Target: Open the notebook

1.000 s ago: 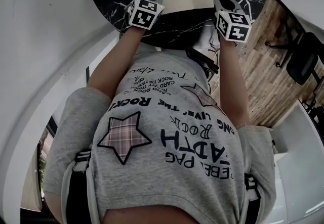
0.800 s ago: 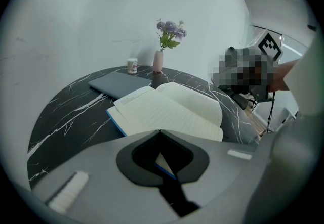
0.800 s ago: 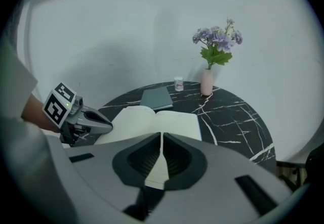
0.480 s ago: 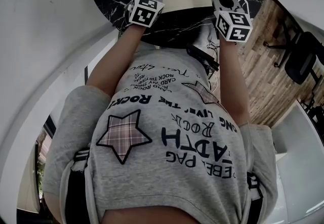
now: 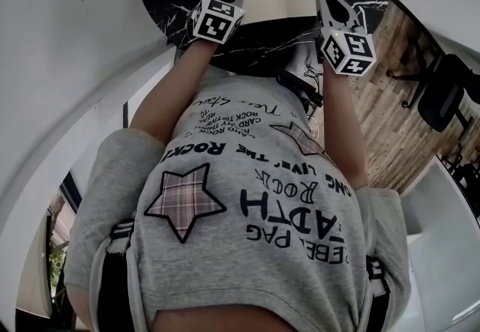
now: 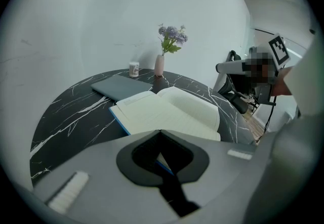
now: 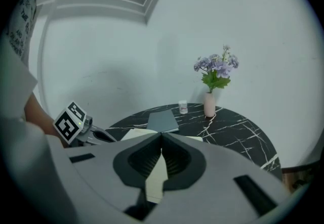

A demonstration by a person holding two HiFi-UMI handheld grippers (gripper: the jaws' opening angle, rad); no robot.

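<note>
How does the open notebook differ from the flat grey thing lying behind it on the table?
The notebook lies open, showing cream pages; the grey thing is shut and plain grey. The notebook looks wider than the grey thing. The grey thing lies closer to the vase than the notebook. Both lie flat on the black marbled table.

A black counter (image 6: 71, 112) veined with white marble lines carries an open notebook (image 6: 167, 109) with cream pages and a blue cover edge, a flat slab (image 6: 119, 86) in slate grey, a pale pink vase (image 6: 159, 65) of lilac flowers (image 6: 172, 33) with green leaves, and a white jar (image 6: 133, 69). The left claw (image 6: 160, 131) and right claw (image 7: 162, 134) are light grey with black inner pads (image 6: 142, 152), each bearing a cube (image 5: 217, 19) of black-and-white square markers. In the head view, a grey shirt (image 5: 255, 285) shows black lettering and a plaid star (image 5: 184, 203), beside brown wood-plank floor (image 5: 397, 121) at the frame's right.
</note>
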